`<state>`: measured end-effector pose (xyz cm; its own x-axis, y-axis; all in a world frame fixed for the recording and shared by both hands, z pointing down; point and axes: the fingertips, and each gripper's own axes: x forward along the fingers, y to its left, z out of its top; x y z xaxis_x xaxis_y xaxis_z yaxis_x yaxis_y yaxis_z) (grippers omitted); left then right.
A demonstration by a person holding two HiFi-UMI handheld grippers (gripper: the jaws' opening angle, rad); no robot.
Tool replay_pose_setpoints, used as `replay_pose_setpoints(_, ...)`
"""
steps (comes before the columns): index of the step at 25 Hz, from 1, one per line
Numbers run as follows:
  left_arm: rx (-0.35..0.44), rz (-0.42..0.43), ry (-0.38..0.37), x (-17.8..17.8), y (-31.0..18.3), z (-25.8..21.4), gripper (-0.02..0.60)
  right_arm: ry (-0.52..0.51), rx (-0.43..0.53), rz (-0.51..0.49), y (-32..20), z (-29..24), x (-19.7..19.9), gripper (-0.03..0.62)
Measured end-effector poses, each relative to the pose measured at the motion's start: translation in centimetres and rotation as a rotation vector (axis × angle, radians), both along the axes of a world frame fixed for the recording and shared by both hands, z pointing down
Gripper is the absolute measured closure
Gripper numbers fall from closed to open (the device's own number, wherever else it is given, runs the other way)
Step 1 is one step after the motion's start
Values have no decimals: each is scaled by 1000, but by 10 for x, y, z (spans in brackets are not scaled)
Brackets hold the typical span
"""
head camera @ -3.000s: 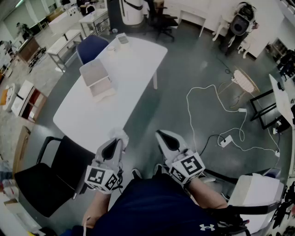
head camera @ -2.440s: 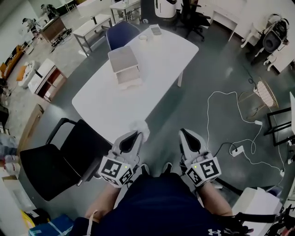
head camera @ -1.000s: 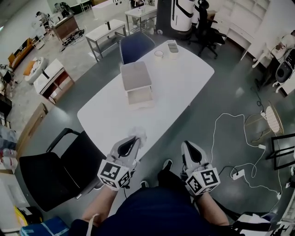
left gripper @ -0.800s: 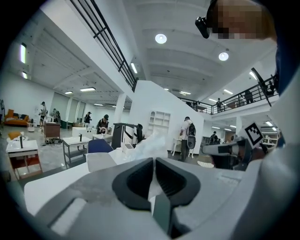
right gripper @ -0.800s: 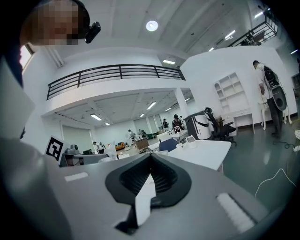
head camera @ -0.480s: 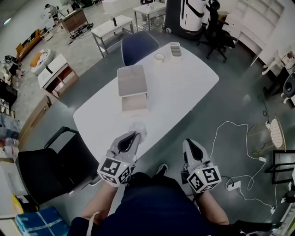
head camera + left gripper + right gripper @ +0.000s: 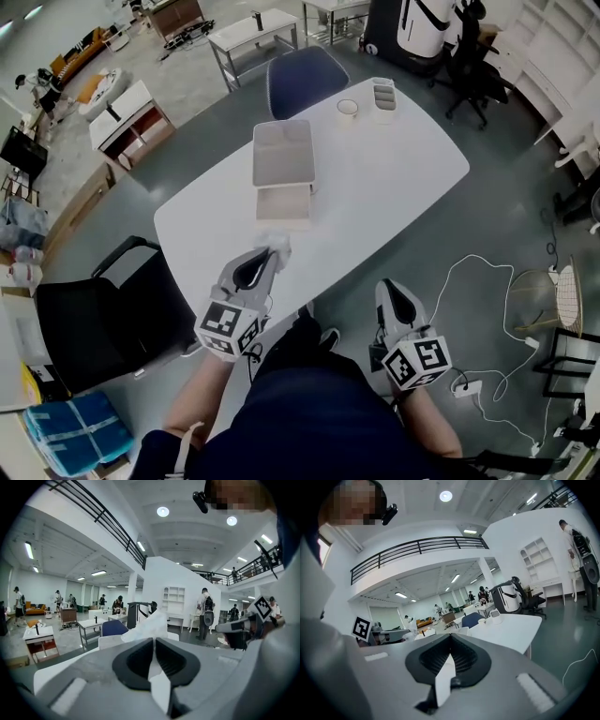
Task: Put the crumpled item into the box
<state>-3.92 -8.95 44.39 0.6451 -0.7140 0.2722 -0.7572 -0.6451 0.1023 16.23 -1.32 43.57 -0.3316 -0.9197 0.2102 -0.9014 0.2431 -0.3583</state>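
right gripper [image 7: 390, 289]: low by the person's leg, off the table edge, jaws together, nothing in them.
left gripper [image 7: 265, 257]: jaws clamped on the white crumpled paper wad [image 7: 276, 244]. The wad pokes out past the tips, above the near edge of the white oblong table [image 7: 394, 187].
Just beyond: open pale grey shallow box [image 7: 283, 155], two halves lying end to end. Can't tell which half is base and which is lid.
Far end: small white cup [image 7: 348, 108], well clear of the path.

Step in hand, my read: carry to the box, drop not yet made.
- Run the left gripper forward along the table until the wad sits squarely over one half.
- Lower it inside the walls before letting go. Light paper can bounce out or cling to a pad if released high.
- Leave the right gripper parked. Use it only to steady the box if it slides.

View differences:
- Left gripper view shows the pinch itself, with paper caught in the seam and a thin strip trailing down. The box is hidden behind jaws and wad.
- Head view alone gives the wad-to-box gap.
- Right gripper view confirms its own closed jaws and shows the table's far end side-on.
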Motion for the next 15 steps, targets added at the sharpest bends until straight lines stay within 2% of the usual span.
replay_pose_setpoints(7, -18, -3, -68, 5, -60, 33, 565, 31, -25, -9, -44, 3, 10, 592)
replay_pose_setpoints(11, -57, -6, -95, -2, -95, 57, 565, 41, -41, -20, -78, 6, 5, 592)
replay_pose_setpoints(15, -80, 9, -161, -10, -123, 81, 565, 58, -64, -48, -106, 10, -6, 592)
